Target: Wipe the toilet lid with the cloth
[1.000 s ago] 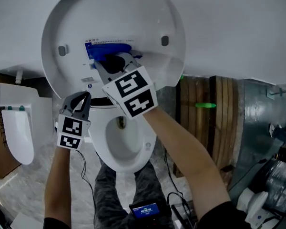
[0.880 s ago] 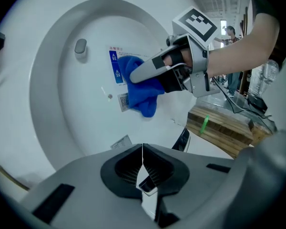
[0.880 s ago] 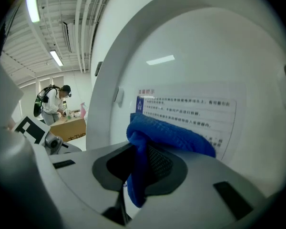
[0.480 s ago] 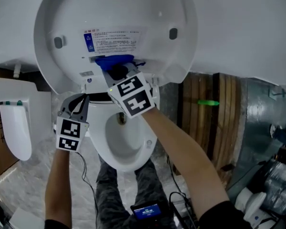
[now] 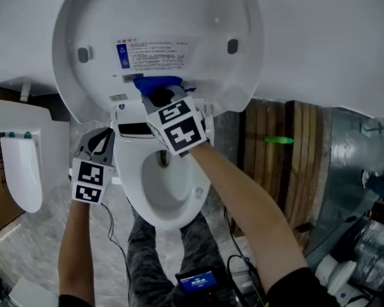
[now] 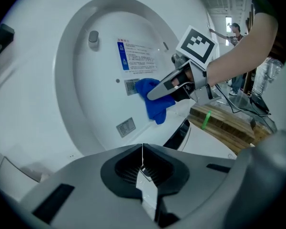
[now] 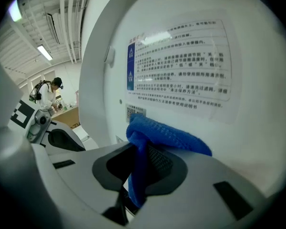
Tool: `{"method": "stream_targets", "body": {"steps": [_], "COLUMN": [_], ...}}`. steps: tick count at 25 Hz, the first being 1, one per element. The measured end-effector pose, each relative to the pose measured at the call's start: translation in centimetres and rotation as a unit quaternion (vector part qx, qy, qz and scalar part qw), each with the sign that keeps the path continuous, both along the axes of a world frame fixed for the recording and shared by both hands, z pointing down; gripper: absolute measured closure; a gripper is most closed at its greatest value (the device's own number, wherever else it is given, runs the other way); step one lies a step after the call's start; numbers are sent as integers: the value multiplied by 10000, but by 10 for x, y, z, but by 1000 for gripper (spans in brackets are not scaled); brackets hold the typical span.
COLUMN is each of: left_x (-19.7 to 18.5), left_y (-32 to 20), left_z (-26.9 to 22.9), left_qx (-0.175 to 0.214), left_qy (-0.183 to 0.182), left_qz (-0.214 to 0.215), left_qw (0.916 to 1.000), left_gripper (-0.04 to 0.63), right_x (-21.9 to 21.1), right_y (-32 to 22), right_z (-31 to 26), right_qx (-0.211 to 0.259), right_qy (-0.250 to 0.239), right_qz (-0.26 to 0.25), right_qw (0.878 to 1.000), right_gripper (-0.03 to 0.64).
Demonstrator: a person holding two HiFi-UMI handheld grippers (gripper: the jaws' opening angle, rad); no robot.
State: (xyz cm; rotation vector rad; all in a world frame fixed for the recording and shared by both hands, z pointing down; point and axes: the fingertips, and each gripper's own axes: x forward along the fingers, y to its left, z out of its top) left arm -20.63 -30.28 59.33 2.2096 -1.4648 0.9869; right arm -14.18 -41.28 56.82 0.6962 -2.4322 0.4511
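Note:
The white toilet lid [image 5: 160, 18] stands raised, its inner face toward me with a printed label [image 5: 155, 54] on it. My right gripper [image 5: 155, 91] is shut on a blue cloth [image 5: 155, 83] and presses it against the lid just below the label. The right gripper view shows the blue cloth [image 7: 157, 137] bunched between the jaws against the lid [image 7: 257, 142]. My left gripper [image 5: 102, 137] hangs shut and empty to the left of the seat, apart from the lid. In the left gripper view the blue cloth [image 6: 152, 99] lies on the lid [image 6: 86, 80].
Below the lid are the toilet seat and bowl [image 5: 163, 187]. A white fixture [image 5: 19, 171] stands at the left. Wooden slats [image 5: 288, 146] with a green object [image 5: 275, 140] lie at the right. Cables and a small screen [image 5: 195, 280] sit on the floor.
The right gripper slid the blue cloth down the lid, from over the label to just under it. The left gripper drifted slightly left and down.

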Motion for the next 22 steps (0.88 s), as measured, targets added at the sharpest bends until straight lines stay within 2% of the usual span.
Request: {"method": "stream_targets", "body": {"steps": [4,7,14,19,22], "left_x": [2,6,7,5,1], "left_y": [-5,-11,-28,-45,-54], "left_z": [-37,-66,-144,-212,-254], "left_qx": [323,503,946,1524,1760], "left_qy": [236,248,-21,-179,-255], "left_qz": [203,409,594,516,435], "left_qw": [9990,9976,9937,9868,9831], "left_gripper": [581,581,581,581,580], "right_x": [6,13,16,15,20], "right_y": [-11,-22,-39,-58,-62], "right_z": [-33,-63,-155,-225,-251], "right_qx": [257,494,966,1318,1299], "right_qy": [-118,-150,-266,-502,-574], "right_qz": [127,192,213,358,456], "right_qw": [9995,9985,9947,9894,9888], "right_gripper": [560,560,560,560,560]}}
